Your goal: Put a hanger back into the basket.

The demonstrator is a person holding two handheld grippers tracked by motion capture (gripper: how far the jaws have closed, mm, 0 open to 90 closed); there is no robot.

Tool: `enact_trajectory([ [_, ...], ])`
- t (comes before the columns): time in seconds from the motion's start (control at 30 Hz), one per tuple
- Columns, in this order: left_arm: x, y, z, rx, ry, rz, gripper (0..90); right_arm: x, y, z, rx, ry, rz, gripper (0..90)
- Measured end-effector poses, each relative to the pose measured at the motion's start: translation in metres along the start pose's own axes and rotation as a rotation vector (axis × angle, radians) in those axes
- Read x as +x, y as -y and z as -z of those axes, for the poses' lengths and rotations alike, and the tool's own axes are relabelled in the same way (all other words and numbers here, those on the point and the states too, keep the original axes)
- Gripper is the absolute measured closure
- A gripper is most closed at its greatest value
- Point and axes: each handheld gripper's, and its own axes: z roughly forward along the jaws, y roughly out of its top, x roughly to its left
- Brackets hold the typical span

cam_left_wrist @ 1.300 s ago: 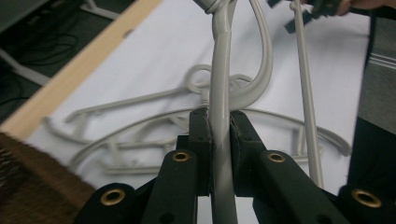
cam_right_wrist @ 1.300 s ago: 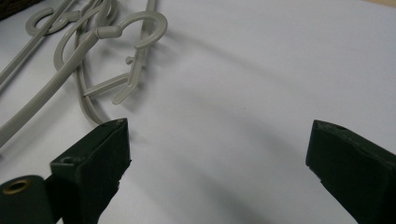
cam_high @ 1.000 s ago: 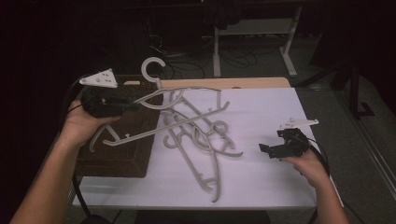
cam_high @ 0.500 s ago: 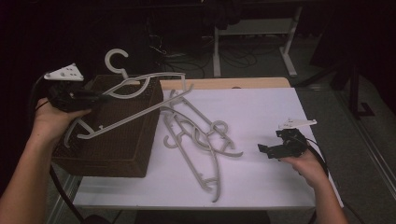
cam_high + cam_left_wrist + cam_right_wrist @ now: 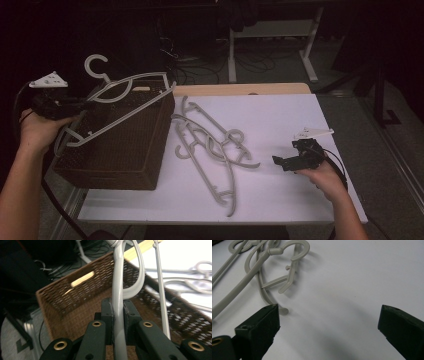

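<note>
At the far left of the high view the left gripper [image 5: 82,106] is clamped on a grey plastic hanger [image 5: 122,107], which hangs in the air over a brown wicker basket [image 5: 117,150]. The hanger's hook [image 5: 96,65] points up and away from the person, and its long bar slants across the basket's open top. In the left gripper view the two black jaws press on either side of one grey arm of that hanger [image 5: 117,315] (no gap shows between pads and plastic), with the basket's woven wall and its slot handle [image 5: 82,282] behind.

The basket stands at the left end of the white table [image 5: 280,120], partly over its edge.

To the right of the basket, a pile of grey hangers [image 5: 212,147] lies flat on the table, tangled together, the hooks toward the middle and one long arm reaching toward the near edge.

Farther right, the right gripper [image 5: 282,162] rests low at the table, near the pile but apart from it. In the right gripper view its jaws stand wide with only bare white table between them [image 5: 329,322]; the nearest hook of the pile [image 5: 298,250] lies ahead and to the left of them.
</note>
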Motion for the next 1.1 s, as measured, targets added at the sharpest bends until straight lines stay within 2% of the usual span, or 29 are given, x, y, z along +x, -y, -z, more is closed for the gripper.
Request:
enact_trajectory([
  [0.13,0.008,0.008,-0.002,0.007,-0.028,0.019,82.0,0.0,0.0,-0.001,0.001,0.0,0.001,3.5],
  [0.17,0.012,0.013,-0.003,0.016,-0.049,0.025,82.0,0.0,0.001,-0.001,0.004,0.0,0.0,3.5],
  [0.23,0.014,0.018,-0.006,0.025,-0.065,0.032,82.0,-0.001,0.001,-0.001,0.005,0.001,0.0,3.5],
  [0.5,0.019,0.036,-0.026,0.094,-0.11,0.047,82.0,0.0,0.001,-0.001,0.006,0.001,0.0,3.5],
  [0.63,0.019,0.041,-0.041,0.129,-0.114,0.059,81.9,-0.001,0.001,-0.001,0.006,0.001,-0.001,3.5],
  [0.77,0.017,0.044,-0.053,0.154,-0.112,0.054,81.9,-0.001,0.001,-0.001,0.008,0.001,0.0,3.5],
  [0.8,0.016,0.046,-0.06,0.172,-0.108,0.054,81.9,-0.001,0.001,-0.001,0.008,0.001,0.004,3.5],
  [0.93,0.016,0.051,-0.071,0.212,-0.113,0.063,81.8,0.0,0.001,-0.001,0.006,-0.002,0.005,3.5],
  [1.1,0.013,0.06,-0.078,0.253,-0.077,0.088,81.5,-0.001,0.001,-0.001,0.008,-0.002,0.005,3.5],
])
